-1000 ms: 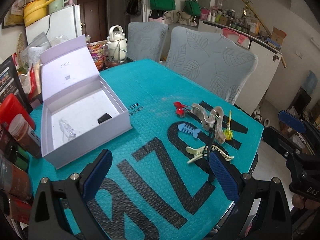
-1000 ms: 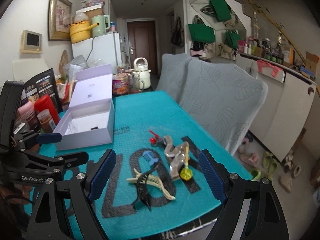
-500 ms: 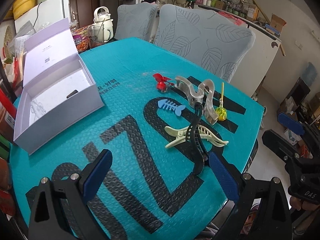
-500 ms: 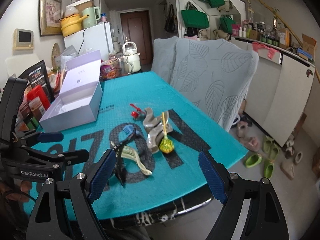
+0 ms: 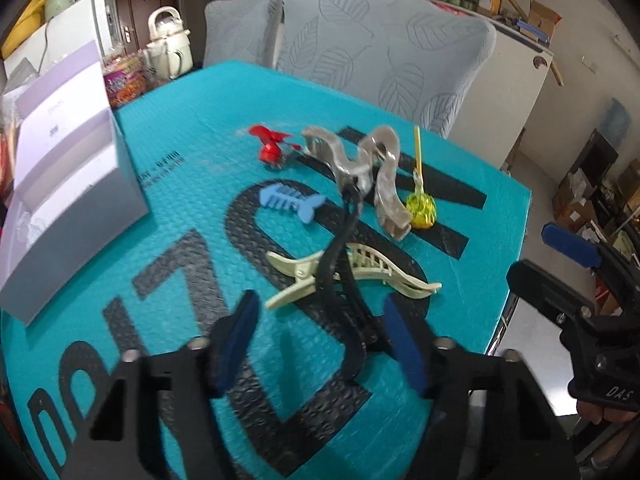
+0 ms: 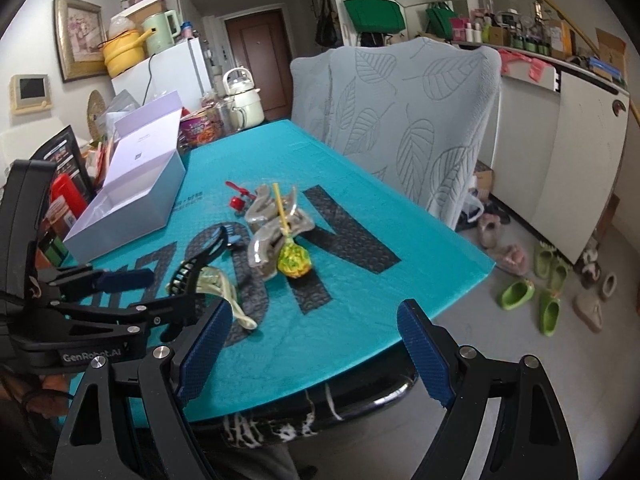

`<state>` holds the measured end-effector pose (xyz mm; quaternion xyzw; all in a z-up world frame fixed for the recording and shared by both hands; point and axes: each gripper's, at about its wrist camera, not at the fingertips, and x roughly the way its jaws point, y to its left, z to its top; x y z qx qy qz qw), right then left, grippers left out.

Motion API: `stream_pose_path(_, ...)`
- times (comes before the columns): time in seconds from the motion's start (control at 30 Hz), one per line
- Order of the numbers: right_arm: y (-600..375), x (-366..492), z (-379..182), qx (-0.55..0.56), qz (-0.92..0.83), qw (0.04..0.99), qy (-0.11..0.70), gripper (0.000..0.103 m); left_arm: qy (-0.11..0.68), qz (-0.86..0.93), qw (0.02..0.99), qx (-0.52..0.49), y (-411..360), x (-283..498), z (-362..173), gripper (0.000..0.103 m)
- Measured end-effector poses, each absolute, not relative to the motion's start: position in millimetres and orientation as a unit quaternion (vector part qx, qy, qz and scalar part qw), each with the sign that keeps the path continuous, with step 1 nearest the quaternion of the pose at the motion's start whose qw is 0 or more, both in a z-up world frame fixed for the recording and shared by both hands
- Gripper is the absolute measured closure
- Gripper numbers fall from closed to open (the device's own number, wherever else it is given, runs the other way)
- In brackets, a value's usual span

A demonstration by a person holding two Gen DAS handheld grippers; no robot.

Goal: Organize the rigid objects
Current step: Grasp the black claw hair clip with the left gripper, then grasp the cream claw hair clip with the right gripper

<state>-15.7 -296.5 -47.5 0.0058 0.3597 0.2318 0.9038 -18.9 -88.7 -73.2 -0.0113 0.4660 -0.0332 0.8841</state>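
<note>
The left gripper point(image 5: 320, 336) has just been closing around the black hair clip point(image 5: 340, 272) near the table's point(image 5: 180, 128) front edge, not yet pinching. Right gripper point(image 6: 312, 356) gapes, holding nothing. The other clips remain outside the box point(image 6: 132, 200).

Bench point(image 5: 168, 240): bare strip between white box point(image 5: 76, 200), left, and hair-clip cluster point(image 5: 352, 184), right. Chair backs point(image 5: 384, 64) wall far edge.

Teal mat point(image 5: 192, 152), black clip point(image 5: 340, 264), perhaps cream clip point(image 5: 372, 268)
</note>
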Motion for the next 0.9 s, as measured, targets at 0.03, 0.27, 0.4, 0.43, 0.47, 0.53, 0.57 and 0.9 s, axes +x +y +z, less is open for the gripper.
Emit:
stream_pose_path(0.03, -298, -14, -49, 0.008, 0.230, 0.904, 0.361, 0.018, 0.469, -0.037, 0.882, -0.014, -90, -17, -76, 0.054)
stream_pose_path(0.27, -300, -8, -52, 0.012, 0.227, 0.902, 0.367, 0.018, 0.479, -0.056, 0.875, -0.027, -92, -8, -87, 0.076)
stream_pose_path(0.4, -297, -7, -52, 0.014, 0.234, 0.900, 0.367, 0.018, 0.472, -0.066, 0.879, -0.031, -87, -11, -82, 0.084)
stream_pose_path(0.43, -296, -7, -52, 0.014, 0.236, 0.899, 0.368, 0.018, 0.469, -0.067, 0.880, -0.034, -85, -13, -81, 0.084)
stream_pose_path(0.47, -294, -7, -52, 0.014, 0.239, 0.898, 0.369, 0.018, 0.469, -0.067, 0.880, -0.039, -82, -15, -79, 0.084)
stream_pose_path(0.53, -291, -8, -52, 0.012, 0.245, 0.896, 0.370, 0.018, 0.469, -0.070, 0.879, -0.053, -74, -19, -75, 0.084)
stream_pose_path(0.57, -288, -8, -52, 0.010, 0.250, 0.895, 0.370, 0.018, 0.468, -0.070, 0.879, -0.056, -70, -19, -75, 0.084)
stream_pose_path(0.9, -250, -8, -61, 0.001, 0.305, 0.871, 0.386, 0.018, 0.473, -0.007, 0.877, -0.084, -10, -54, -72, 0.084)
